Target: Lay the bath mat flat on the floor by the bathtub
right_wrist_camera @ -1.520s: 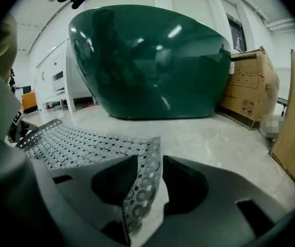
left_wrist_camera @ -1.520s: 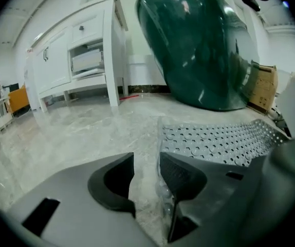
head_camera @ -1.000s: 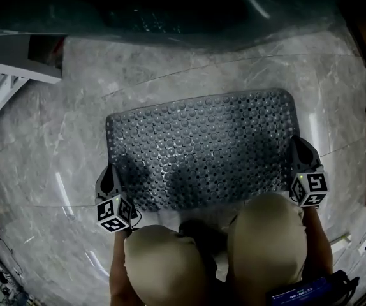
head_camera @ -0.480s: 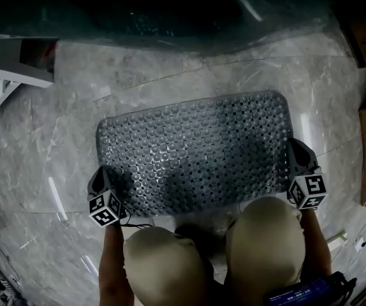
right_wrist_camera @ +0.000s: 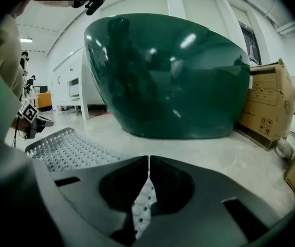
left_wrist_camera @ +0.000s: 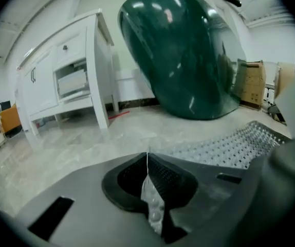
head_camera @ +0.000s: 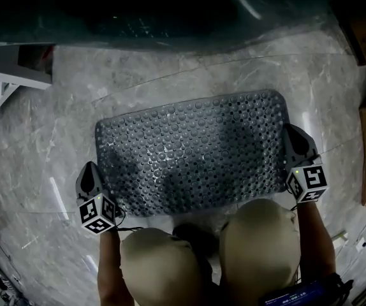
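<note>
The grey studded bath mat (head_camera: 192,152) lies spread on the marble floor in front of the dark green bathtub (head_camera: 170,11). My left gripper (head_camera: 88,171) is at the mat's near left edge. In the left gripper view its jaws (left_wrist_camera: 147,156) are shut and a bumpy sliver of mat shows between them, with the rest of the mat (left_wrist_camera: 229,148) to the right. My right gripper (head_camera: 291,136) sits at the mat's right edge, and in the right gripper view it (right_wrist_camera: 148,161) is shut with perforated mat in the gap. The mat (right_wrist_camera: 65,148) stretches away to its left.
A white cabinet (left_wrist_camera: 70,81) stands left of the bathtub (left_wrist_camera: 183,55). Cardboard boxes (right_wrist_camera: 271,102) stand to the tub's right. The person's knees (head_camera: 164,260) crouch just behind the mat's near edge. Marble floor (head_camera: 55,139) surrounds the mat.
The mat's left side has shifted left and flattened. My left gripper has moved left and toward the person; the right gripper has stayed at the right edge.
</note>
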`<action>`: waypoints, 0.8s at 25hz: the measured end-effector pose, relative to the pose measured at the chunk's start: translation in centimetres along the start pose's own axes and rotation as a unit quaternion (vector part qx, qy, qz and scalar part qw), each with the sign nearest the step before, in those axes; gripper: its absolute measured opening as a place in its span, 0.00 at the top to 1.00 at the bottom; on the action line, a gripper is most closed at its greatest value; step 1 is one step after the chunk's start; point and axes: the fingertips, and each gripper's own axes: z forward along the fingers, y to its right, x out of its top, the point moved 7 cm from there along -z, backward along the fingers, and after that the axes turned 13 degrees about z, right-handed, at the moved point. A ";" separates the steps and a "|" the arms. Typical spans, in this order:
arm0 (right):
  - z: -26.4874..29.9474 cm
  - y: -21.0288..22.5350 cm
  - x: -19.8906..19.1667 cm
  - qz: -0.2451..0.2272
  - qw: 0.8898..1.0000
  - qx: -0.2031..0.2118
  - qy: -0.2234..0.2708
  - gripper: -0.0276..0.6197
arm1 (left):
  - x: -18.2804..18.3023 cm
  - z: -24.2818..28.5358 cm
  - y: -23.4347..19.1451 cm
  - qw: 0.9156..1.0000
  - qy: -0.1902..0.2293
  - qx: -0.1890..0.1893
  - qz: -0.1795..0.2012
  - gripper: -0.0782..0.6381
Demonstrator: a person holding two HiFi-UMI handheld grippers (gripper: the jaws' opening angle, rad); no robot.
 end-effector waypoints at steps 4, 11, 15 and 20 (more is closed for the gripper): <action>0.9 -2.9 6.0 -0.010 0.996 0.047 0.074 0.92 | 7.3 -0.4 0.4 0.995 0.092 0.004 0.035 0.85; 1.8 -8.7 13.9 -0.024 0.980 0.098 0.172 0.92 | 17.7 -1.3 3.0 0.977 0.202 0.016 0.059 0.85; 0.9 -11.5 16.1 -0.056 0.972 0.102 0.203 0.92 | 21.2 -2.8 4.6 0.970 0.235 0.025 0.065 0.85; 0.2 -13.1 16.3 -0.081 0.967 0.097 0.221 0.92 | 21.6 -3.7 6.6 0.966 0.250 0.006 0.070 0.85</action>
